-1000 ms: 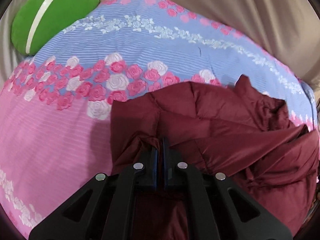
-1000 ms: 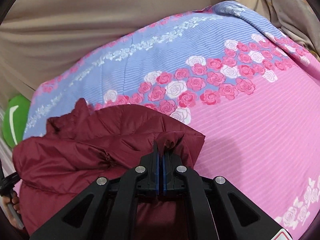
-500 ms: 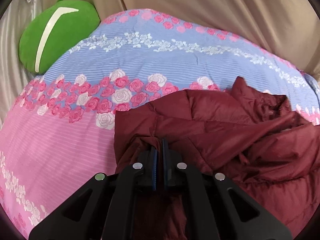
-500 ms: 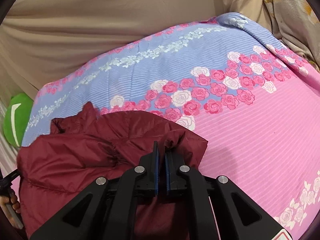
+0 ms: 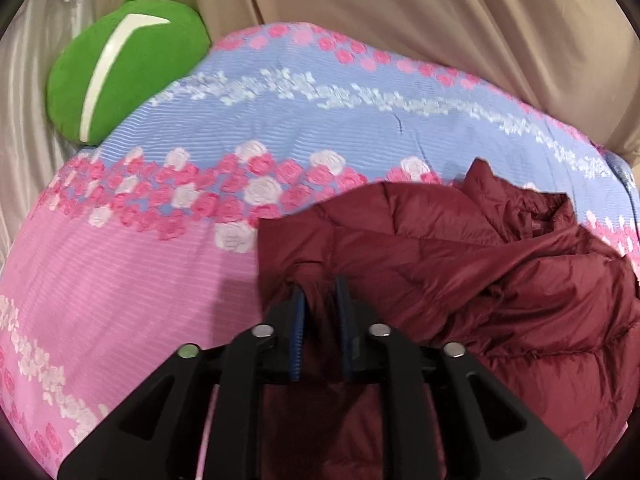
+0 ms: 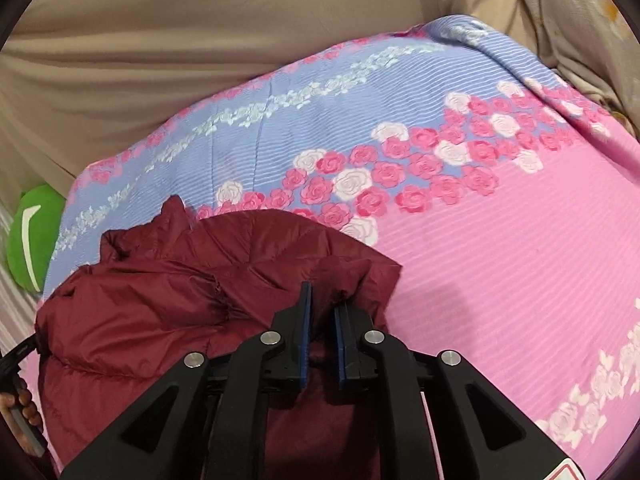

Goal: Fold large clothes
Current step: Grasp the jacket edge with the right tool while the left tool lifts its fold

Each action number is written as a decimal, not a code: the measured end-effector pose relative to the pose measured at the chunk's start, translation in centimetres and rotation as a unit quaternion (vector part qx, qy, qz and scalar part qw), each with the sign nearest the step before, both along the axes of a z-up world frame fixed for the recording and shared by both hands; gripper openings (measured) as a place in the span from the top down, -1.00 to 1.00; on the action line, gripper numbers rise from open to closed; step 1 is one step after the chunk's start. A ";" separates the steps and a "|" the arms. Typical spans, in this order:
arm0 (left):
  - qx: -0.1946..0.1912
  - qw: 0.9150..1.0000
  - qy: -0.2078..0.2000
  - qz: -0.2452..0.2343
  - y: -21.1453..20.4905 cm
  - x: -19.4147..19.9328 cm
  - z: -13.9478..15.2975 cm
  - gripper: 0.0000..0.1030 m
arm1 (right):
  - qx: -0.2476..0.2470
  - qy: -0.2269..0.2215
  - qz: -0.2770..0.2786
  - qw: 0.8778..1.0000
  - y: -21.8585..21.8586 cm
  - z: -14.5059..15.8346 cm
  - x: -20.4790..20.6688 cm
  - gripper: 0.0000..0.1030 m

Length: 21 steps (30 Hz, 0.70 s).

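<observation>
Left tongs [image 5: 320, 292] slightly parted, jacket [image 5: 460, 272] fabric loose between the pads. Right tongs [image 6: 322, 300] likewise parted over a jacket corner. Jacket bunched on the bed [image 5: 120, 272], near its edge.

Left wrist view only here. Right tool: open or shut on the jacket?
Observer: The right tool is open, jaws parted, with a fold of the maroon jacket between them.
Operator: What's to its right?
Observer: Only the pink quilt; the jacket's edge ends just beside the tool.
Operator: Other clutter?
Observer: A patterned beige cloth lies at the far right corner.
</observation>
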<state>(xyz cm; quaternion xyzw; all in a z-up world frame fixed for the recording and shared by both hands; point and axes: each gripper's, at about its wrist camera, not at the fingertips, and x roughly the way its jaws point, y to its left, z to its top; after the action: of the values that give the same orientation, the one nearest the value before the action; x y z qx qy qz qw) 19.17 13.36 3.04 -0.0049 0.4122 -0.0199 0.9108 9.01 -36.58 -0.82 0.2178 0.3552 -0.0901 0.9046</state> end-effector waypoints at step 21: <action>-0.074 0.995 -0.017 -0.061 -1.3 4.3 1.6 0.90 | -0.030 -0.076 0.051 0.995 1.8 4.4 0.8 0.97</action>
<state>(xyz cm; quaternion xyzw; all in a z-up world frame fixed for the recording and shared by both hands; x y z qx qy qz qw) 23.42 12.03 4.65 -0.0468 0.3939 -0.1058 0.9118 9.78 -34.78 3.54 0.1782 0.2930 -0.0371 0.9386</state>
